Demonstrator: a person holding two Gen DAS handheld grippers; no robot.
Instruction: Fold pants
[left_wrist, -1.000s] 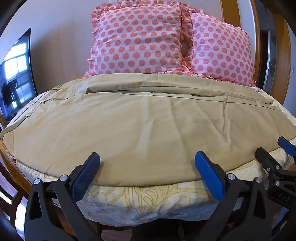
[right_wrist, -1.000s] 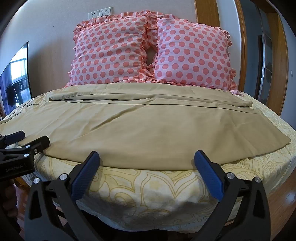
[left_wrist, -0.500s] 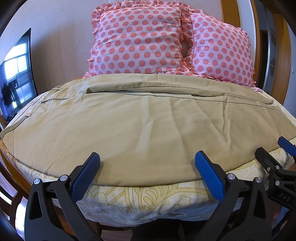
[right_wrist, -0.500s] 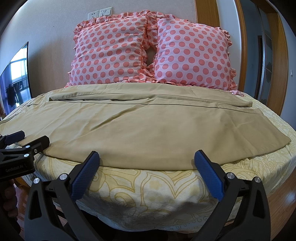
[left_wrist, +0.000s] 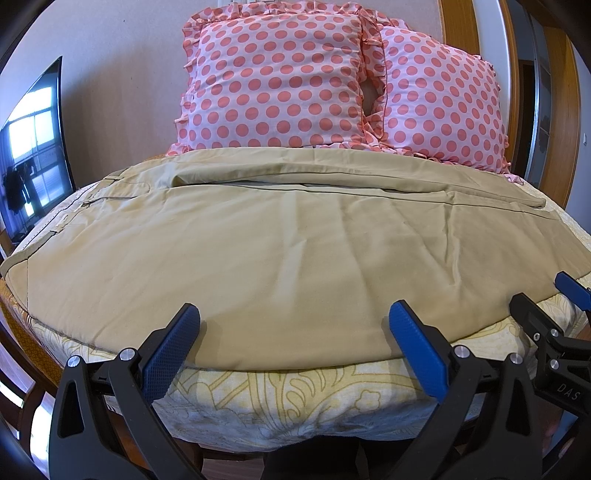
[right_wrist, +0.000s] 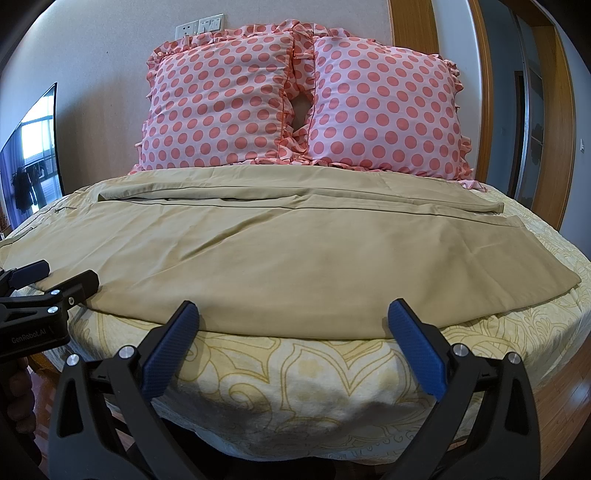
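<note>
Tan pants (left_wrist: 295, 251) lie flat across the bed, waist at the left, leg hems at the right; they show in the right wrist view (right_wrist: 258, 254) too. One leg lies behind the other, near the pillows. My left gripper (left_wrist: 293, 325) is open and empty, hovering at the pants' near edge. My right gripper (right_wrist: 291, 325) is open and empty, just short of the near edge. The right gripper shows at the right edge of the left wrist view (left_wrist: 550, 306). The left gripper shows at the left edge of the right wrist view (right_wrist: 55, 280).
The bed has a yellow patterned sheet (right_wrist: 295, 376). Two pink polka-dot pillows (right_wrist: 295, 103) stand against the wall behind the pants. A dark TV screen (left_wrist: 33, 147) is at the left. A wooden door frame (right_wrist: 554, 110) is at the right.
</note>
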